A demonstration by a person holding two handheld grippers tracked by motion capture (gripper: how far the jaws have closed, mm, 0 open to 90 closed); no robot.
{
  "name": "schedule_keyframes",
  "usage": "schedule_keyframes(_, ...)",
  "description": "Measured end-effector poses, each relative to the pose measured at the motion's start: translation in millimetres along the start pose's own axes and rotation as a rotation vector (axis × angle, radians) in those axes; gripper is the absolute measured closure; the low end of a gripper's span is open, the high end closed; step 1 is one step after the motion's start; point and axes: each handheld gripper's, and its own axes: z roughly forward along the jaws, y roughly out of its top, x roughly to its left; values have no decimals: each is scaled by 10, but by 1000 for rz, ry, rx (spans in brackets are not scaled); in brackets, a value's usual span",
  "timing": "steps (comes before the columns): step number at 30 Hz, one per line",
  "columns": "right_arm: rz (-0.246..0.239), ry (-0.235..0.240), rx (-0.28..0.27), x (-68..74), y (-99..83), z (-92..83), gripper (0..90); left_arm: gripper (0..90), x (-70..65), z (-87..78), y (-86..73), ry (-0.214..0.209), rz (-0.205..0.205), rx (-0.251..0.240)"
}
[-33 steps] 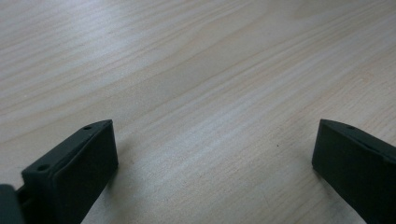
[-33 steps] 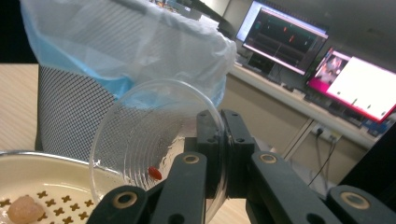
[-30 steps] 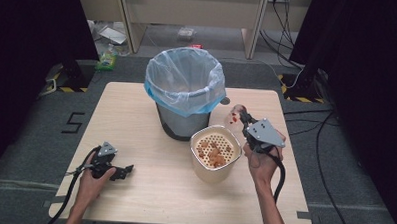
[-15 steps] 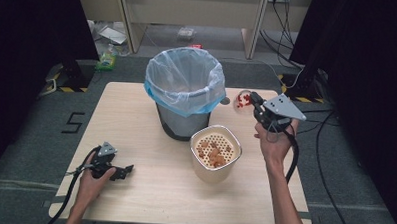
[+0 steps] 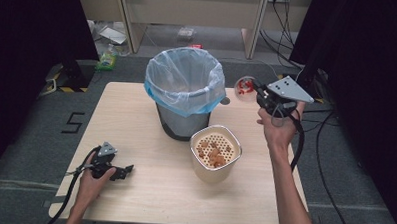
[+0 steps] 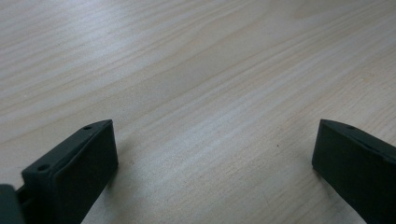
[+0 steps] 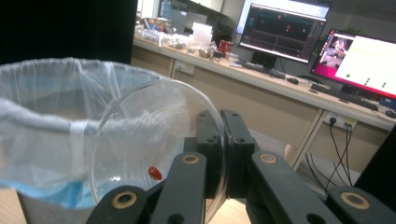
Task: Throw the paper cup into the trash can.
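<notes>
My right gripper (image 5: 256, 91) is held in the air to the right of the bin (image 5: 185, 86), shut on the rim of a small clear plastic bowl (image 5: 245, 87) with red bits in it. In the right gripper view the jaws of that gripper (image 7: 222, 140) pinch the bowl (image 7: 149, 144) edge-on, tilted toward the bin's bag (image 7: 42, 107); one red bit (image 7: 155, 173) clings inside. A cream container (image 5: 215, 152) with a perforated insert and orange-brown pieces stands in front of the bin. My left gripper (image 5: 126, 170) rests open on the table (image 5: 148, 200) at the front left, its jaws (image 6: 212, 158) wide apart over bare wood.
The bin, lined with a clear and blue bag, stands at the table's back middle. Cables trail on the floor at the right (image 5: 330, 161). Behind the bin in the right gripper view are a desk with monitors (image 7: 280, 32).
My right gripper has lifted the clear bowl from beside the cream container up and back, to the right of the bin's rim. The left gripper has stayed put.
</notes>
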Motion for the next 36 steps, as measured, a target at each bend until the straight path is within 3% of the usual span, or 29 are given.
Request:
schedule_keyframes(10, -13, 6, -33, -53, 335, 112, 876, 0, 0, 1, -1, 0, 0, -2)
schedule_keyframes(16, -33, 26, -59, 4, 571, 245, 876, 0, 0, 0, 0, 0, 0, -1)
schedule_keyframes(22, -35, 87, -31, 185, 717, 537, 875, 0, 0, 0, 0, 0, 0, -1)
schedule_keyframes(23, -25, 117, -36, 252, 736, 640, 875, 0, 0, 0, 0, 0, 0, -1)
schedule_keyframes(36, -39, 236, 54, 689, 721, 1191, 856, 0, 0, 0, 0, 0, 0, -1)
